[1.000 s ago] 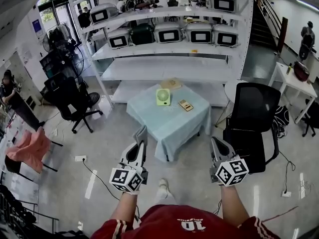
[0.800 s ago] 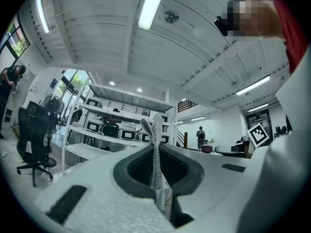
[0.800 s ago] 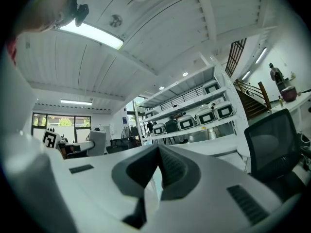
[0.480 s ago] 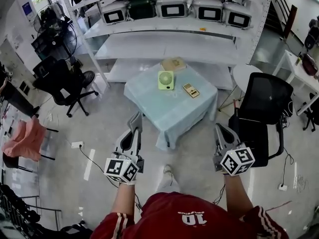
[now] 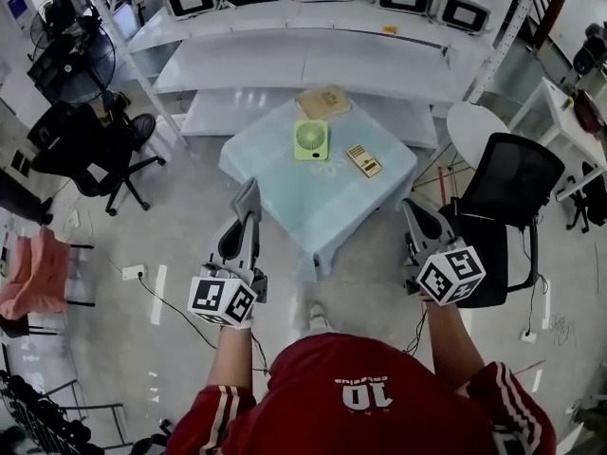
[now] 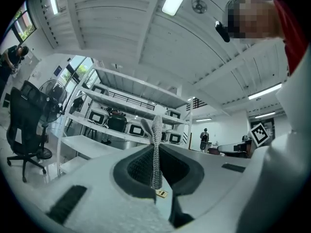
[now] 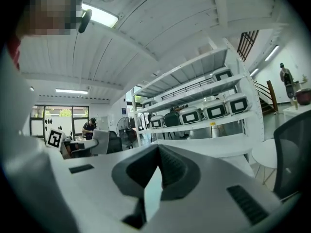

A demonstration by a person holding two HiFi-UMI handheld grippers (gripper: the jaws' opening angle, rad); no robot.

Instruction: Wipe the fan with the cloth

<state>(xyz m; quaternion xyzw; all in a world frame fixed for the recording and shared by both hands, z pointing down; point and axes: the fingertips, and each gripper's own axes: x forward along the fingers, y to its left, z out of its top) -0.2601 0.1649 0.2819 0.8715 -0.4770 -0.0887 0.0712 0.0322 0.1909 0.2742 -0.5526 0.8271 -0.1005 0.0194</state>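
Left tool (image 5: 248, 197) pinches what looks like grey cloth (image 6: 156, 147), fan (image 5: 310, 140) well apart.

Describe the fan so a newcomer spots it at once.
Find the small pale-blue table before the white shelving. The fan sits near its far edge: light green, square, round grille, unlike the flat tan pad and yellowish device nearby.

A black office chair (image 5: 507, 183) stands beside the table (image 5: 322, 202), white shelving (image 5: 303, 60) behind.
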